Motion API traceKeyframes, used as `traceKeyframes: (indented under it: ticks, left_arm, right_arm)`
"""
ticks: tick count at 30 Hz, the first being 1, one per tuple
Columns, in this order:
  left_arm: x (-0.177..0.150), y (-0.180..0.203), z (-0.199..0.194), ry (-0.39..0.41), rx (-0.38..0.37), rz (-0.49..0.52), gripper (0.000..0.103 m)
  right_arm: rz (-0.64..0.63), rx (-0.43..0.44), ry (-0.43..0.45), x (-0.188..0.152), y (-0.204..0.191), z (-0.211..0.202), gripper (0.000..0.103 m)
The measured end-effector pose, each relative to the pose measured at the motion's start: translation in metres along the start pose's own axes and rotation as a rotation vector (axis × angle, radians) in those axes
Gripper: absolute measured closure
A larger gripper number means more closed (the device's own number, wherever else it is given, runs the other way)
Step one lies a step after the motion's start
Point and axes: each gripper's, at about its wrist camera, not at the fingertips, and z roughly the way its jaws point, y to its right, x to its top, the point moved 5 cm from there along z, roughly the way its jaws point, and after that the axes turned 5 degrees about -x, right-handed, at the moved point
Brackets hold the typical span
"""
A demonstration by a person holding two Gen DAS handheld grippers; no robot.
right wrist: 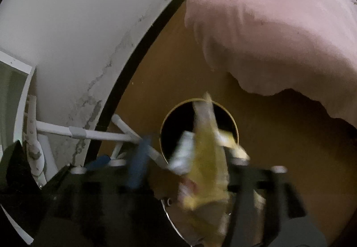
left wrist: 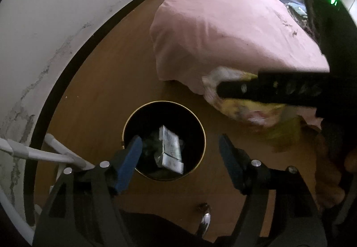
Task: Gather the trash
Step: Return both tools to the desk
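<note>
Left gripper (left wrist: 180, 146) wide open, empty, above bin (left wrist: 133, 117) on floor. Right gripper (right wrist: 189, 157) blurred, seemingly clamping yellow wrapper (right wrist: 207, 157) near bin. Step: carry to bin. Next: centre over opening, release.

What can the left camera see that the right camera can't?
Only the left wrist view shows inside the round black gold-rimmed bin: a silvery wrapped packet lies there. It also shows the open left gripper above the bin, and the right gripper's black body from the side.

Only the right wrist view shows the white framed panel by the wall, and the blurred right gripper with the wrapper in it.

Both show the bin, the crumpled yellow wrapper, the pink bedsheet, the brown wooden floor and the white tube frame.
</note>
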Motion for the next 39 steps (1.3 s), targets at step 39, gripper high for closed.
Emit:
traceKeyframes:
  ticks: [39]
  left_arm:
    - [-0.243,-0.239,-0.376,0.37,0.568,-0.65,0.007]
  right_arm:
    - [-0.83,0.318,0.251,-0.144,-0.402,-0.116,0.015]
